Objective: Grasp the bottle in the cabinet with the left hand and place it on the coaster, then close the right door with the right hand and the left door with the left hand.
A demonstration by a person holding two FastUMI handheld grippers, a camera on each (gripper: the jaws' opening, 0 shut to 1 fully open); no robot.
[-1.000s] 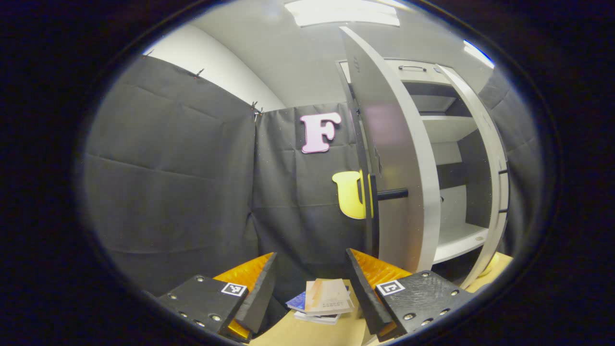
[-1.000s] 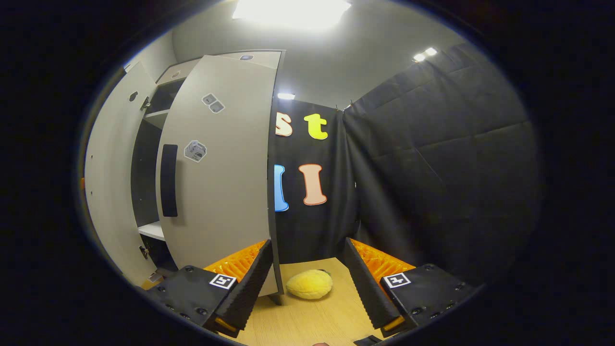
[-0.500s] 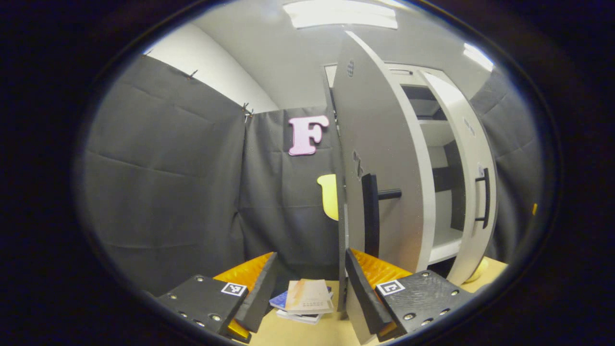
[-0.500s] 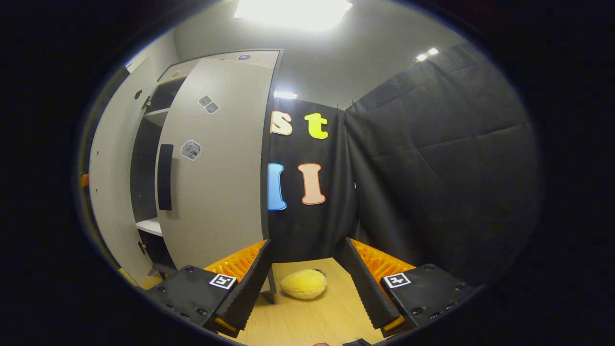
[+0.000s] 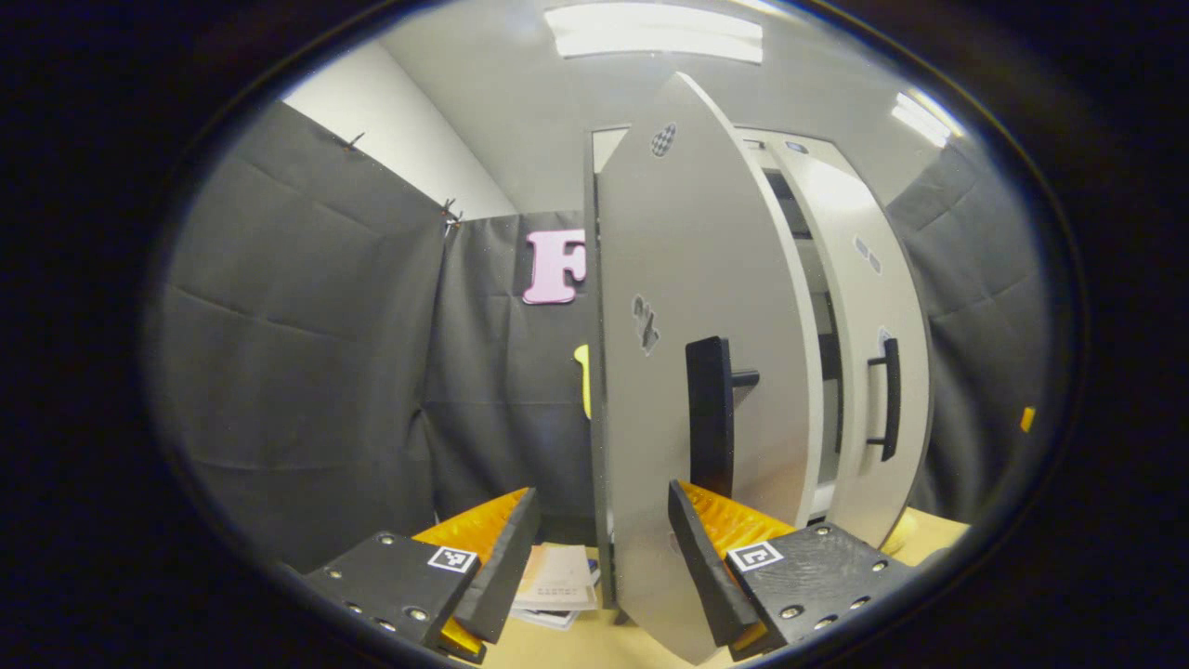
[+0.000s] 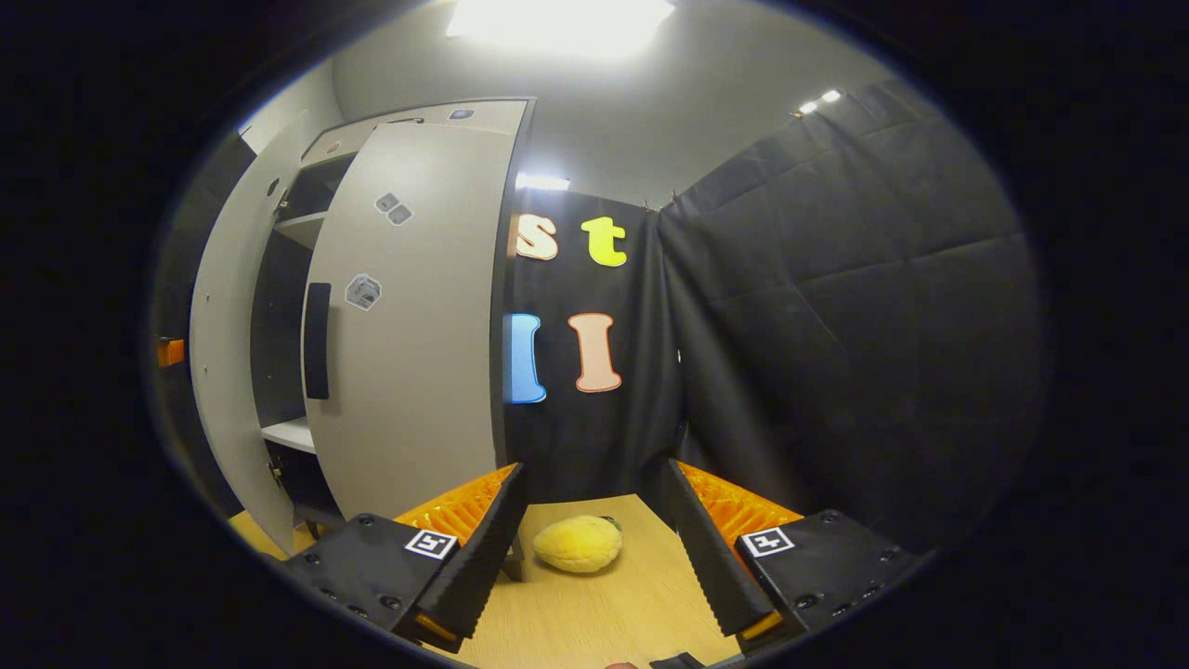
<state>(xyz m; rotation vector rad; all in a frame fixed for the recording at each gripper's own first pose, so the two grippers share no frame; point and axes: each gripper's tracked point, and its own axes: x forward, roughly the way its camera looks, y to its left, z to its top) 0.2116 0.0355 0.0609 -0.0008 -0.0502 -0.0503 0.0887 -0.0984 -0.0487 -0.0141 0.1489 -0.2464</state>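
In the left gripper view the cabinet's left door (image 5: pixel 650 279), grey with a black bar handle (image 5: pixel 711 418), stands partly swung in, its free edge facing me. My left gripper (image 5: pixel 604 567) is open, and the door's bottom corner sits between its fingers, close to the right one. Beyond it the right door (image 5: pixel 868 307) with its own handle (image 5: pixel 890 400) is nearly shut. In the right gripper view my right gripper (image 6: pixel 594 557) is open and holds nothing, low over the table and right of the right door (image 6: pixel 409 325). A narrow gap shows the cabinet's shelf (image 6: pixel 288 432).
A stack of books (image 5: pixel 557 581) lies on the wooden table beside the left door's foot. A yellow plush toy (image 6: pixel 576 544) rests on the table (image 6: pixel 613 613) between my right gripper's fingers, farther off. Black cloth walls close in on both sides.
The left door has swung toward shut, showing more of its front and handle. The right door has closed further, narrowing the gap onto the shelves. My right gripper has drifted slightly right.
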